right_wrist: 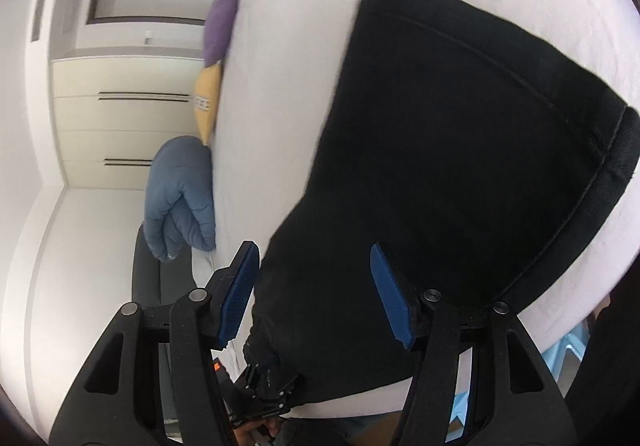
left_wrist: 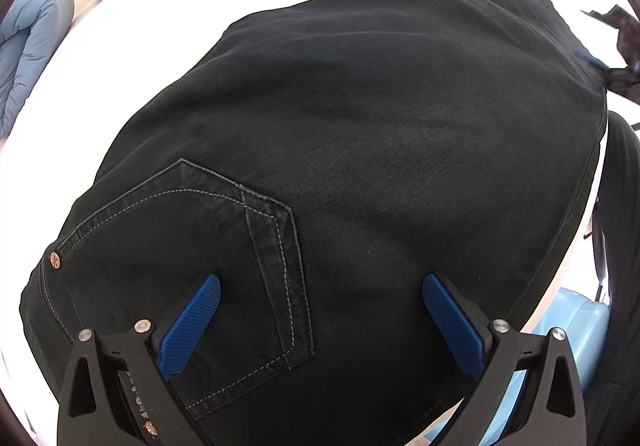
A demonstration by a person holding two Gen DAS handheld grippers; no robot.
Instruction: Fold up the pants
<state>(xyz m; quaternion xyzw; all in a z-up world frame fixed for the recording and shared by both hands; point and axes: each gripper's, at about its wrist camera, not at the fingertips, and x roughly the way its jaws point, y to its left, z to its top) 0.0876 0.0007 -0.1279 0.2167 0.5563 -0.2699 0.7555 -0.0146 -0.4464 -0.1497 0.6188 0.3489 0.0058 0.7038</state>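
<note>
Black denim pants (left_wrist: pixel 360 106) lie folded on a white bed (left_wrist: pixel 160 26), a stitched back pocket (left_wrist: pixel 192 266) facing up. My left gripper (left_wrist: pixel 320 278) points steeply down over the pocket end, its blue fingers (left_wrist: pixel 192 326) wide apart and open, with nothing pinched. In the right wrist view the same pants (right_wrist: pixel 460 146) fill the middle, a thick folded hem edge (right_wrist: pixel 600 174) at the right. My right gripper (right_wrist: pixel 313 248) is open at the near end of the fabric. Its blue pads (right_wrist: pixel 240 286) stand clear of the cloth.
A rolled blue duvet (right_wrist: pixel 180 198) lies at the far side of the bed (right_wrist: pixel 288 86), with a cream pillow (right_wrist: pixel 208 102) and a purple pillow (right_wrist: pixel 220 22) beside it. White wardrobe doors (right_wrist: pixel 120 118) stand behind. A light blue plastic object (left_wrist: pixel 580 326) sits below the bed's near edge.
</note>
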